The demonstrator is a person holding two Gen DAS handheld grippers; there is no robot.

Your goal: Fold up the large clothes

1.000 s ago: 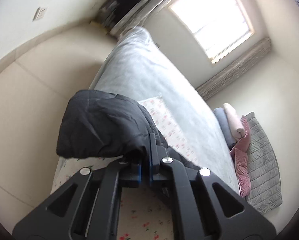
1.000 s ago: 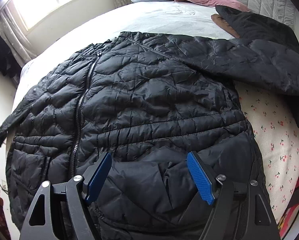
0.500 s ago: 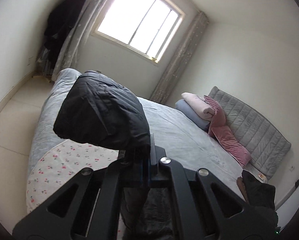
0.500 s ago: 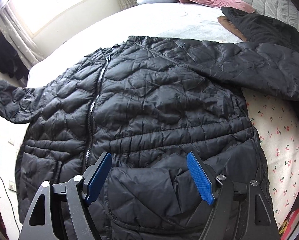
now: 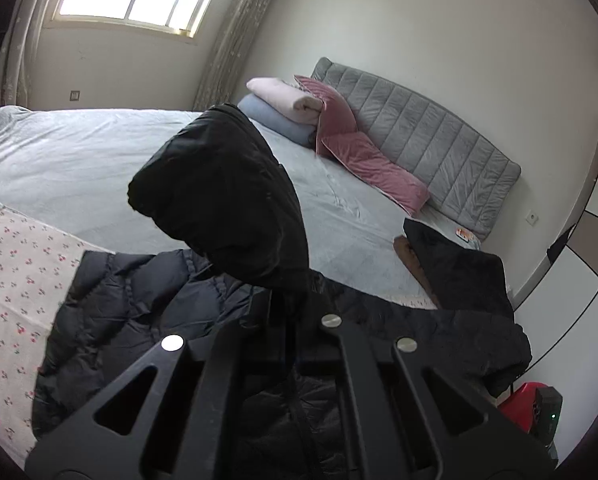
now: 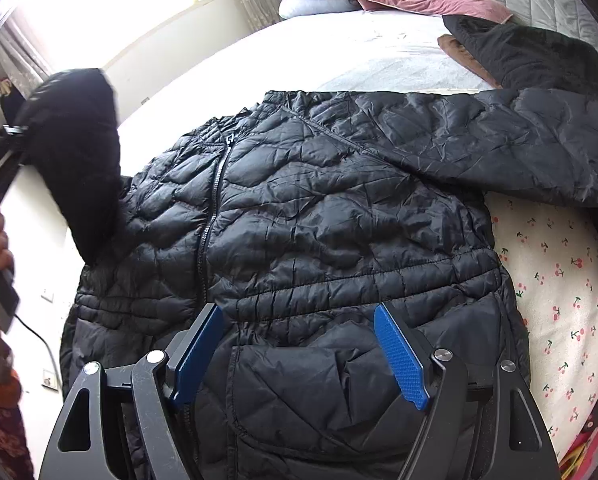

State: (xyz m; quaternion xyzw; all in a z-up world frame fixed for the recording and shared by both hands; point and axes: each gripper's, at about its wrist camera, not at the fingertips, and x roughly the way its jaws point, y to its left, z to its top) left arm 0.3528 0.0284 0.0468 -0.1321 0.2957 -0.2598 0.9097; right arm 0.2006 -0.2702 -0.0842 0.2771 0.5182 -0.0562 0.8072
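On cherry-print sheet [image 6: 559, 280], crinkled quilted black jacket [image 6: 319, 220].

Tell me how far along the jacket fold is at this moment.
Done: the black puffer jacket lies front up, zipped, spread on the bed. In hand: the left gripper is shut on one sleeve, lifted above the body. The right gripper hovers open over the hem. Left: laying that sleeve across, the other sleeve lying outstretched, then folding the body.
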